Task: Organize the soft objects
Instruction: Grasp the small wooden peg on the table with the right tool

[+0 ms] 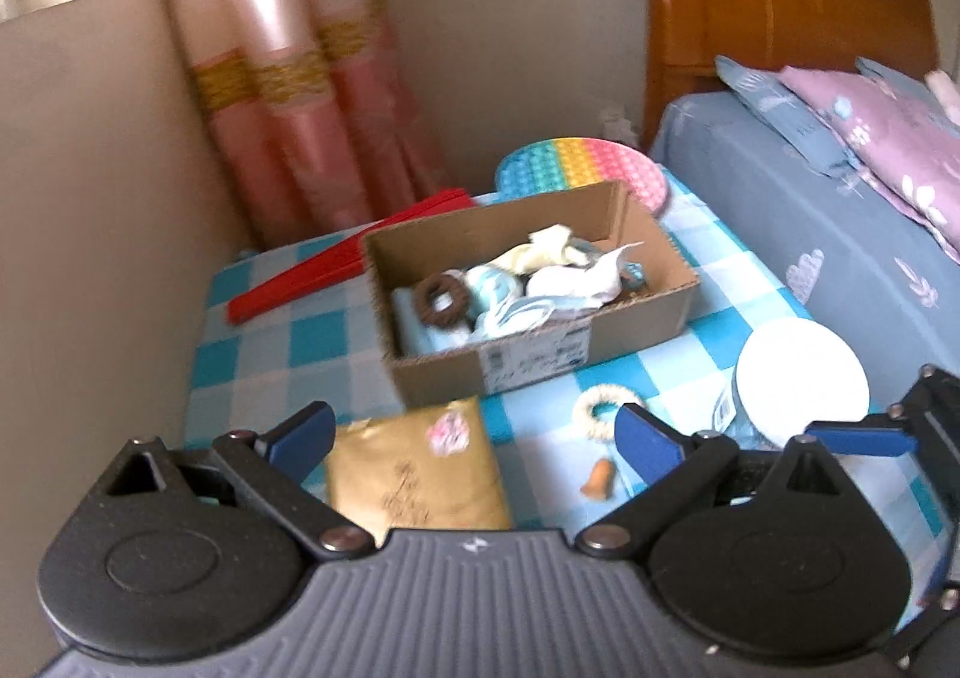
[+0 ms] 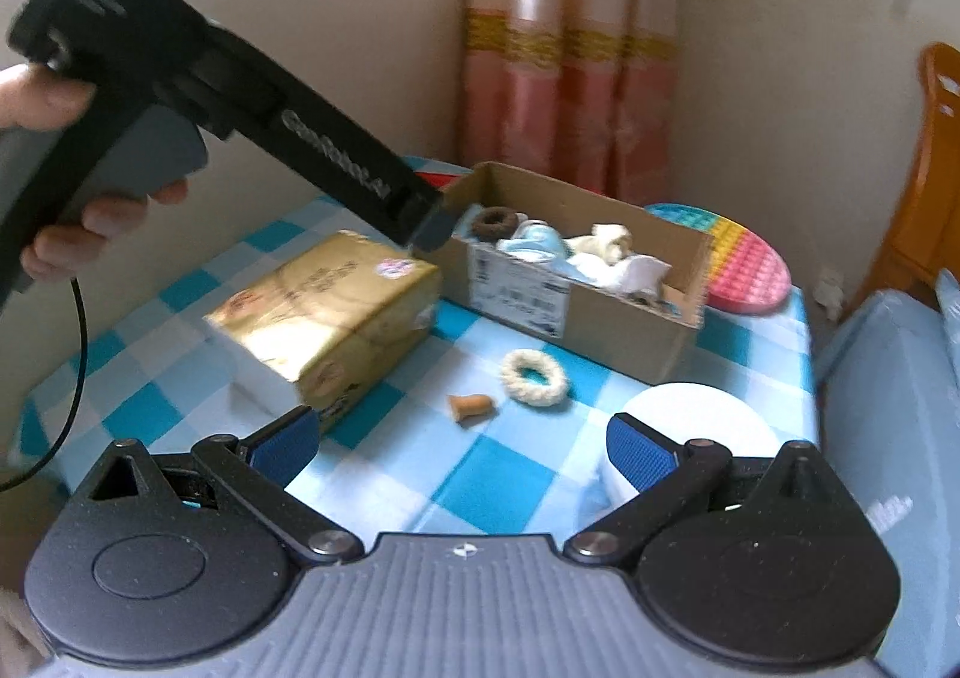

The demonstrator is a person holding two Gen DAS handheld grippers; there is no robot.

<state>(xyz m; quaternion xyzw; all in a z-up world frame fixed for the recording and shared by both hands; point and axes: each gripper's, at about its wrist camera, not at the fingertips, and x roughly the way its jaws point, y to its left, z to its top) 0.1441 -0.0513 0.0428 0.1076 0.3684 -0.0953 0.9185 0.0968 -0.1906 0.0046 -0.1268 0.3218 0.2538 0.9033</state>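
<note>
An open cardboard box (image 1: pixel 636 318) (image 2: pixel 624 324) stands on the blue checked table. It holds a brown scrunchie (image 1: pixel 442 299) (image 2: pixel 494 222), pale blue cloths (image 1: pixel 510 300) and cream soft pieces (image 2: pixel 606 246). A cream scrunchie (image 1: pixel 606 408) (image 2: pixel 533 371) and a small orange foam piece (image 1: pixel 599 479) (image 2: pixel 469 407) lie on the cloth in front of the box. My left gripper (image 1: pixel 477 435) is open and empty, above the near table edge. My right gripper (image 2: pixel 459 453) is open and empty, short of the scrunchie. The left gripper's body (image 2: pixel 240 96) shows in the right wrist view.
A gold packet (image 1: pixel 414 468) (image 2: pixel 324 318) lies near the front left. A white round lid (image 1: pixel 801 378) (image 2: pixel 696 426) sits at the right. A rainbow pop mat (image 1: pixel 588 168) (image 2: pixel 744 270) and a red folded fan (image 1: pixel 336 258) lie behind the box. A bed (image 1: pixel 810 210) stands to the right.
</note>
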